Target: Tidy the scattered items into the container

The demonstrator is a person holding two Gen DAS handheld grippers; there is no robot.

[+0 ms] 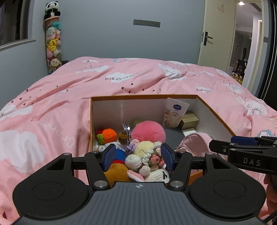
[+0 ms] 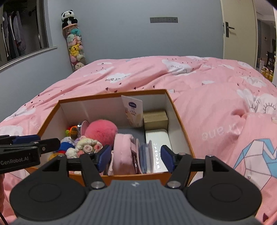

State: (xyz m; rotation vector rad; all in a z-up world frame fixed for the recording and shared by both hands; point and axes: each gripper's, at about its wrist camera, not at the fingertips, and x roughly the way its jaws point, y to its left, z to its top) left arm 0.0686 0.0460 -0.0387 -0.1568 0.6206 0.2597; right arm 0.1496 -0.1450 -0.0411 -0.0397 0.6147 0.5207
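Two black two-finger grippers with blue pads hovered side by side over an orange-rimmed cardboard box (image 2: 180, 121) with white inner walls, set on a pink bed quilt (image 1: 138, 77) printed with white clouds. Left gripper (image 1: 138, 156) held with jaws wide, nothing pressed between the pads, above the near left part of the box, over a heap of small crocheted toys (image 1: 147, 155) in cream, white and pink. Right gripper (image 2: 135, 158) likewise spread wide and gripping nothing, above the near right part, over a soft pink fabric pouch (image 2: 123, 152) standing on edge and a thin blue-and-white booklet (image 2: 146, 159) just right of it.

Packed inside the box, further back on the left: an orange crocheted carrot-like toy (image 1: 109, 135) with a green top, a round mirror (image 1: 126, 131) standing on edge beside it, and a fluffy round pink pompom (image 1: 147, 132) touching the mirror's right side. Leaned against the far wall: a pale upright packet with a blue oval logo (image 1: 174, 112). Tucked in the far right corner: a small tan cardboard box (image 2: 155, 117), with a flat white box (image 2: 157, 138) lying just nearer. Near left corner filled with a brown plush piece (image 1: 116, 173) and something blue and red, too hidden to name.

Beyond the bed, against the grey wall at far left, stood a tall clear tube of stuffed animals (image 1: 53, 50) topped by a panda plush (image 1: 52, 10). Cream door (image 1: 216, 34) open at far right. No loose items visible on the quilt around the box.
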